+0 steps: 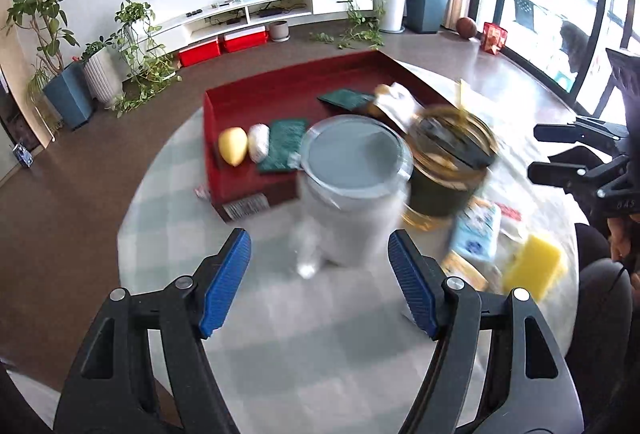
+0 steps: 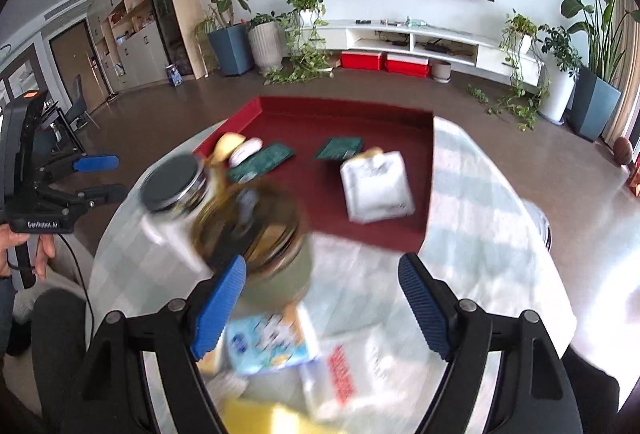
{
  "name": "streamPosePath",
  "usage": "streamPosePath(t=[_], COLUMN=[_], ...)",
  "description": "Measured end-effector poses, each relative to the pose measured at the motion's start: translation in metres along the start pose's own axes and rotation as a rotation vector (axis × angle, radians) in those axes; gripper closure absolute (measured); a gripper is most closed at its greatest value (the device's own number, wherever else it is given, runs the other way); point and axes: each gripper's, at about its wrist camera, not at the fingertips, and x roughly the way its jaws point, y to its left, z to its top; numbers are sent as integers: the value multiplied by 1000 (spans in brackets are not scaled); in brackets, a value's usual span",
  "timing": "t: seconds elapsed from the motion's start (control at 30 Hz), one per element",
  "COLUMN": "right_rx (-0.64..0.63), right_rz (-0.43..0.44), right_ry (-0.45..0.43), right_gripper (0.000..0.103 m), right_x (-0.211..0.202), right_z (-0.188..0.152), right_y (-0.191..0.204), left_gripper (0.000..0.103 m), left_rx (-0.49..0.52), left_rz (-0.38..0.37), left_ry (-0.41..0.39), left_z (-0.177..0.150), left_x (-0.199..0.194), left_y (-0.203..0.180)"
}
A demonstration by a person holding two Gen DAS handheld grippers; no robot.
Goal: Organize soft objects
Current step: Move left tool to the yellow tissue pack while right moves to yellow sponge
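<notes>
Left gripper (image 1: 320, 274), right gripper (image 2: 322, 304): both angled down over table (image 1: 280, 314), released, empty.

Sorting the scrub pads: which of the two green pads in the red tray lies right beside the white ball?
The larger green pad, at the tray's near-left, next to the white ball; the other green pad lies alone farther back.

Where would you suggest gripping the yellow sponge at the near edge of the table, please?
Take the yellow sponge across its two long flat sides, coming down from above. It is a soft rectangular block lying flat on the table, near the packets but with its top clear. The right gripper, open and empty, looks nearer than the left gripper.
</notes>
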Motion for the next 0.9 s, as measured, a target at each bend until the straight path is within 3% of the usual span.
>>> streamPosePath(t=[0.37,0.6,0.9], right_rx=[33,122,125], right_rz=[-37,-45,-13], right_ry=[2,32,40], right_gripper=[22,22,23], right_x=[-39,-34,-32], right_z=[-80,-124,-127], right_y=[51,35,38], left_gripper=[33,33,33], left_rx=[49,27,79], left_rz=[-12,0,-16], left_ry=[53,58,86], left_z=[-53,-66,-71], left_x=[7,15,35], left_y=[-74,-85,-93])
